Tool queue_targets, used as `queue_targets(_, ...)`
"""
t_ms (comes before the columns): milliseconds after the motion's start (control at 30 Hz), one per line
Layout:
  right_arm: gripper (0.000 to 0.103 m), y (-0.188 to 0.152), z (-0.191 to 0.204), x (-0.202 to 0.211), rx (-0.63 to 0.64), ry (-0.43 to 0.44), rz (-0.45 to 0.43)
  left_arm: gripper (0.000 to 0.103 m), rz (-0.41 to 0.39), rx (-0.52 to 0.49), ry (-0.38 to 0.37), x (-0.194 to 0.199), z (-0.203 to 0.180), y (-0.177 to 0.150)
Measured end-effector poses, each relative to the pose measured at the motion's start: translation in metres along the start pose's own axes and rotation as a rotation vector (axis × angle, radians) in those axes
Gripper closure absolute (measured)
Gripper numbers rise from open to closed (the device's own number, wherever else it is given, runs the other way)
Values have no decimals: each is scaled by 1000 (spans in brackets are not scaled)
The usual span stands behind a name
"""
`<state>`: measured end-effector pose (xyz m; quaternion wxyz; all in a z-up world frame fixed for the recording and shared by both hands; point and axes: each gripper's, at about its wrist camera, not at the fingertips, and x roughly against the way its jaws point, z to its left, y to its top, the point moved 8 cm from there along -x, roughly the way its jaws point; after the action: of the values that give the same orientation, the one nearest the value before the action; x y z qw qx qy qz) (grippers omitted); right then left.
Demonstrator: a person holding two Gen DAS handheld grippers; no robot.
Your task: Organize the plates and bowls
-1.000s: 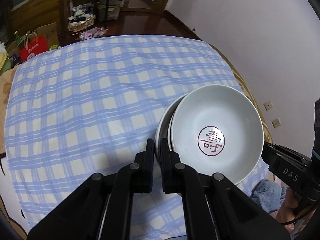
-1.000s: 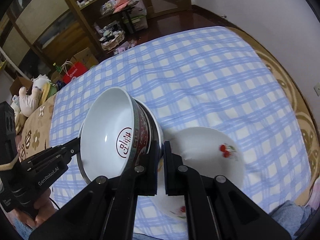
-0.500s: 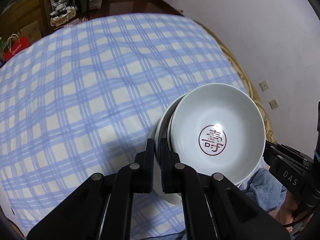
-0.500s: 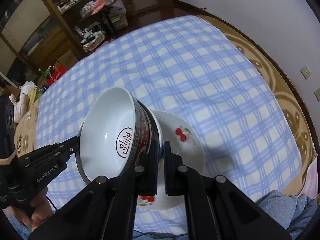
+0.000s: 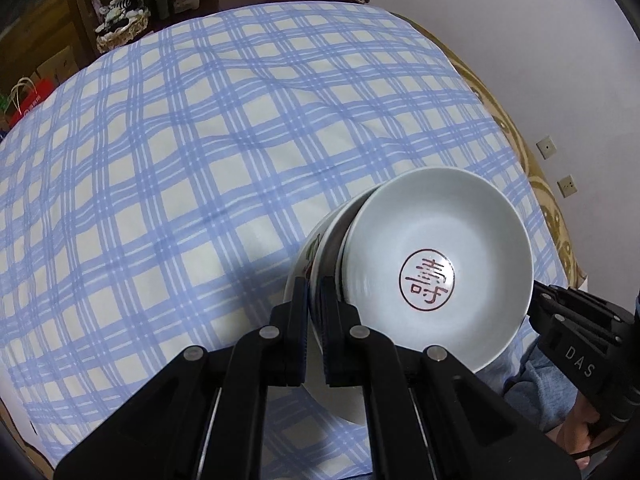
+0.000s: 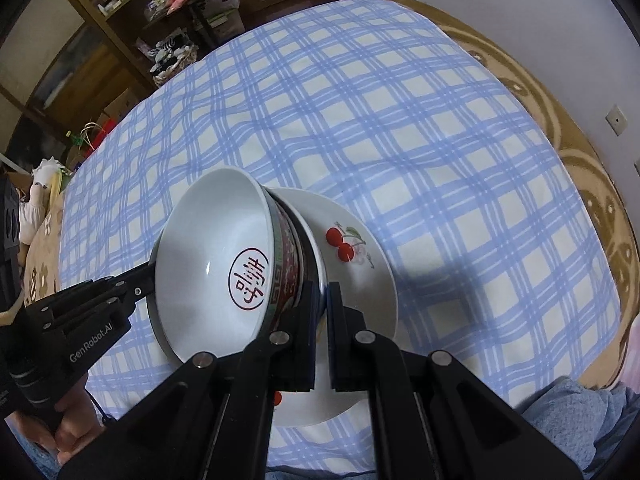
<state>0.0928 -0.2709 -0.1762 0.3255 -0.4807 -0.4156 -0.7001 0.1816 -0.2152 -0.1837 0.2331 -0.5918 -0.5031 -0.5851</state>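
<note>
A stack of white bowls (image 5: 436, 264), the top one with a red round character inside, is held tilted between both grippers. My left gripper (image 5: 315, 292) is shut on the stack's left rim. My right gripper (image 6: 323, 296) is shut on its right rim. In the right wrist view the stack (image 6: 216, 264) hangs over a white plate with red cherries (image 6: 356, 256) that lies on the checked cloth. A sliver of that plate (image 5: 304, 264) shows past the stack in the left wrist view. Whether the stack touches the plate is hidden.
A blue and white checked cloth (image 6: 400, 112) covers the round table (image 6: 584, 168). A white wall with sockets (image 5: 568, 186) stands to the right. Dark wooden shelves with clutter (image 6: 180, 8) and a basket (image 5: 120, 30) are beyond the far edge.
Both grippers have carried the bowl stack toward me and down over the cherry plate, which now sits directly under and behind the stack.
</note>
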Motion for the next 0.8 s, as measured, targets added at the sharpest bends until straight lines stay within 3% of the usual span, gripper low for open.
queue_targets(367,97,-2,0,1,-6,7,-18,99,-34,-54,62,5,-4,-2)
queue_targets(800,97,-2,0,14,15,0,-52,91,-23,-43,52,10,1,-3)
